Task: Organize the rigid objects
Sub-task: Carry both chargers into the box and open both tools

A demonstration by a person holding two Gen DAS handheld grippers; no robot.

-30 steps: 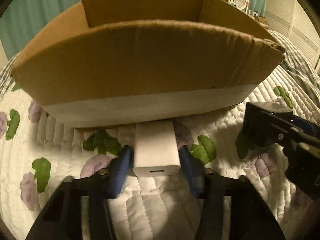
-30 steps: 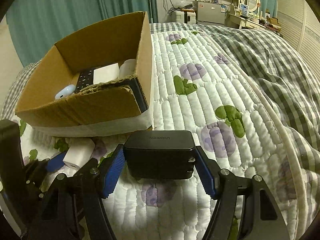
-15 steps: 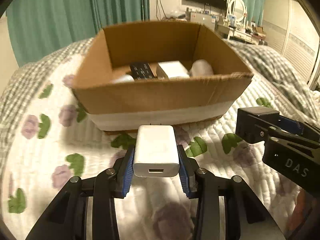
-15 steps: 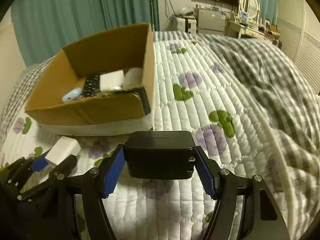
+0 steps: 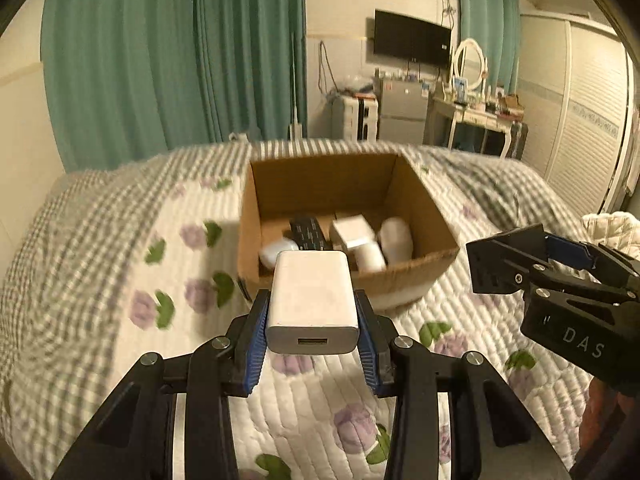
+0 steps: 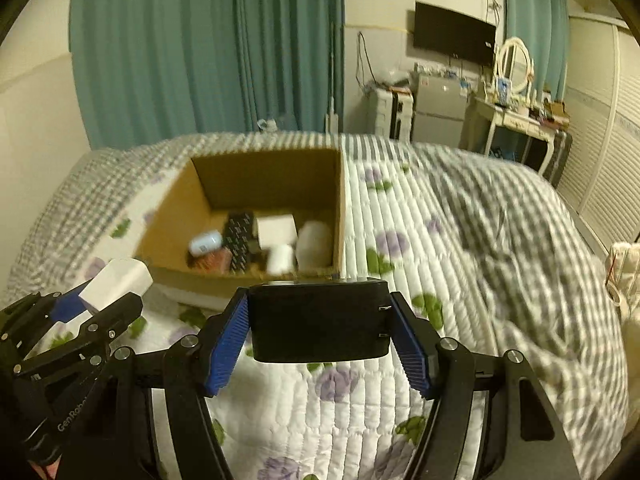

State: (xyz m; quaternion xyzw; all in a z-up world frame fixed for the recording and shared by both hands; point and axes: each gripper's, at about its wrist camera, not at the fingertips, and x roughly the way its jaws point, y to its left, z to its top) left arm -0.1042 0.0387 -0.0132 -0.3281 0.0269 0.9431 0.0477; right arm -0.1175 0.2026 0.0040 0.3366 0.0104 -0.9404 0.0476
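Observation:
My left gripper is shut on a white USB charger, held in the air in front of the open cardboard box. My right gripper is shut on a black power adapter, also lifted, just short of the box's near wall. Each gripper shows in the other's view: the right one at the right edge with the black adapter, the left one at the lower left with the white charger. The box holds several small items, among them a black remote and white blocks.
The box sits on a bed with a white floral quilt and a grey checked blanket bunched to the right. Teal curtains, a wall TV, a dresser with a mirror and a slatted wardrobe stand beyond the bed.
Both grippers have risen with their chargers and tilted up. The box, first seen from its side, now shows its inside from above, and the room behind has come into view.

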